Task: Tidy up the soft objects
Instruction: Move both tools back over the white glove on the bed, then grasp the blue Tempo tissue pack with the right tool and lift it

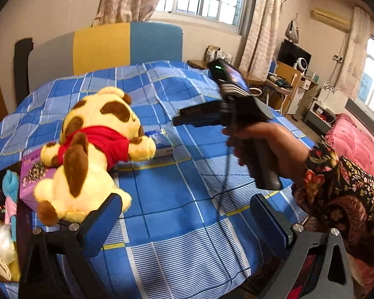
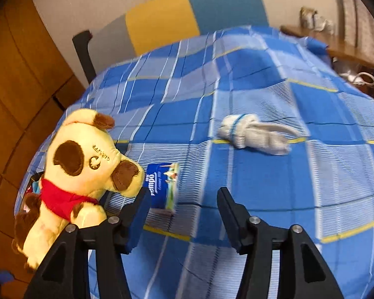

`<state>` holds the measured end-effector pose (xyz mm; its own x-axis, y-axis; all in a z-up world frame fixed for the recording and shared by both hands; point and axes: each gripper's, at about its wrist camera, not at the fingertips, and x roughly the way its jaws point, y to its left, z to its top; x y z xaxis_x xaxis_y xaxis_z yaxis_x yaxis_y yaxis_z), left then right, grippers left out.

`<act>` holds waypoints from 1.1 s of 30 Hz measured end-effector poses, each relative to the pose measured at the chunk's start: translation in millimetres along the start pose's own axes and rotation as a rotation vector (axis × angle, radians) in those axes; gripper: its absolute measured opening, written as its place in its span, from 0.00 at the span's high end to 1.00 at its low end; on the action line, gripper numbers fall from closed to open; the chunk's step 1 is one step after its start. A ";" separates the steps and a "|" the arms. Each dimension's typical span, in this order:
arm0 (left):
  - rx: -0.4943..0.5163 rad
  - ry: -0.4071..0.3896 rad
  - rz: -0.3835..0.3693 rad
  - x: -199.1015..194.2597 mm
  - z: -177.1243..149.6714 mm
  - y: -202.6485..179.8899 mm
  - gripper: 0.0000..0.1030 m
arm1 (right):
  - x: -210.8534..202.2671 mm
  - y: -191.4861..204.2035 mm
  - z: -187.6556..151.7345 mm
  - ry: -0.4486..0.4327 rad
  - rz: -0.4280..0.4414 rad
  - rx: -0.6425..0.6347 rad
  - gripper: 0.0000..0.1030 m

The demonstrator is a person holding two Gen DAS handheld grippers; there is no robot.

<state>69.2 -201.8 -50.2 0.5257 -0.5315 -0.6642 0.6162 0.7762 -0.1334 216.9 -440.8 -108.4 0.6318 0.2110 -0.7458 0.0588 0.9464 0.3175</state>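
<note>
A yellow plush dog (image 1: 92, 149) with brown spots and a red shirt lies at the left edge of a bed with a blue plaid sheet (image 1: 174, 211); it also shows in the right wrist view (image 2: 79, 174). My left gripper (image 1: 187, 209) is open and empty, its left finger touching the dog's hind end. My right gripper (image 2: 182, 199) is open and empty above the sheet, its left finger beside the dog's snout. A blue tissue pack (image 2: 163, 186) lies just ahead of it. A rolled white sock (image 2: 254, 137) lies farther on the bed.
A purple box (image 1: 35, 174) lies under the dog at the bed's left edge. The headboard (image 1: 127, 42) stands behind the bed. A pink blanket (image 1: 356, 144) lies at the right, with desks and shelves (image 1: 299, 87) beyond. A wooden wardrobe (image 2: 17, 87) stands at the left.
</note>
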 end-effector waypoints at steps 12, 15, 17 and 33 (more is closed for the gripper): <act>-0.082 0.019 0.045 12.8 -7.6 14.9 0.00 | 79.2 47.5 -10.0 0.176 -0.060 -0.163 0.46; -0.079 0.010 0.045 13.3 -5.4 8.9 0.00 | 82.9 38.3 -11.9 0.185 -0.011 -0.124 0.46; -0.074 0.003 0.034 13.0 -2.9 6.9 0.00 | 82.9 37.8 -11.6 0.181 -0.002 -0.131 0.46; -0.041 0.003 0.051 24.3 33.7 -4.6 0.00 | 24.2 -41.1 -22.1 0.243 -0.071 0.001 0.53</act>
<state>98.9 -229.6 -41.0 0.5541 -0.4903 -0.6728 0.5642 0.8154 -0.1295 212.7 -469.2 -152.5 0.4214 0.1969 -0.8853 0.0975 0.9606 0.2601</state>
